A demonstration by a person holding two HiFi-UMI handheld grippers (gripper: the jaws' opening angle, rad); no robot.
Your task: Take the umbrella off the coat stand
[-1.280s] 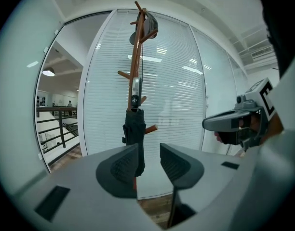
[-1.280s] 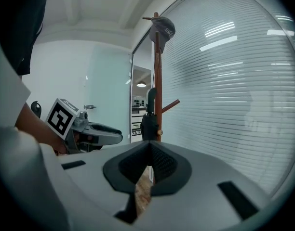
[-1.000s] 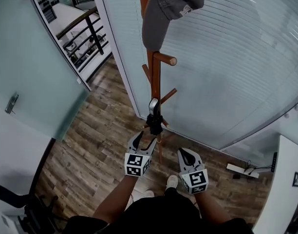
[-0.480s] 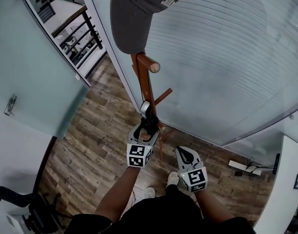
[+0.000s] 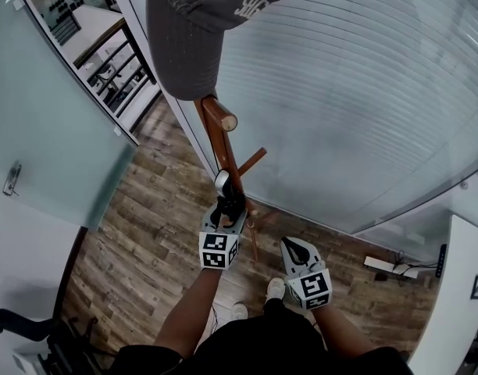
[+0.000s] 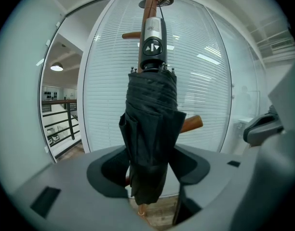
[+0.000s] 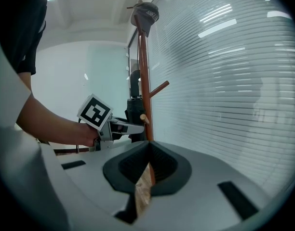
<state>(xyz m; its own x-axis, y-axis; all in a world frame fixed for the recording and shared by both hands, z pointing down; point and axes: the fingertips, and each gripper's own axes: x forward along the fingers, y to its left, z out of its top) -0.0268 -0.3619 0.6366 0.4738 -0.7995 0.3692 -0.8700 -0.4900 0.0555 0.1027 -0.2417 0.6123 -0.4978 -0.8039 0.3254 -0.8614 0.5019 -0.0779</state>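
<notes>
A folded black umbrella (image 6: 152, 129) hangs by its grey handle (image 6: 154, 35) from a peg of the wooden coat stand (image 5: 223, 143). My left gripper (image 5: 223, 213) reaches up to it, and its jaws have just been closing, so the pads now press on the fabric from both sides. In the left gripper view the umbrella fills the gap of the left gripper (image 6: 150, 170). My right gripper (image 5: 296, 246) hangs lower and to the right, shut and holding nothing. The right gripper view shows its own jaws (image 7: 148, 150), the umbrella (image 7: 134, 110) and the stand (image 7: 144, 71).
A grey cap (image 5: 200, 30) sits on top of the stand. A frosted glass wall with blinds (image 5: 364, 92) runs right behind the stand, and a glass door (image 5: 51, 116) is at the left. A power strip (image 5: 387, 266) lies on the wooden floor (image 5: 153, 225).
My left gripper has moved up and forward from below the umbrella, and its open jaws have come round the umbrella and closed on it. My right gripper has barely moved.
</notes>
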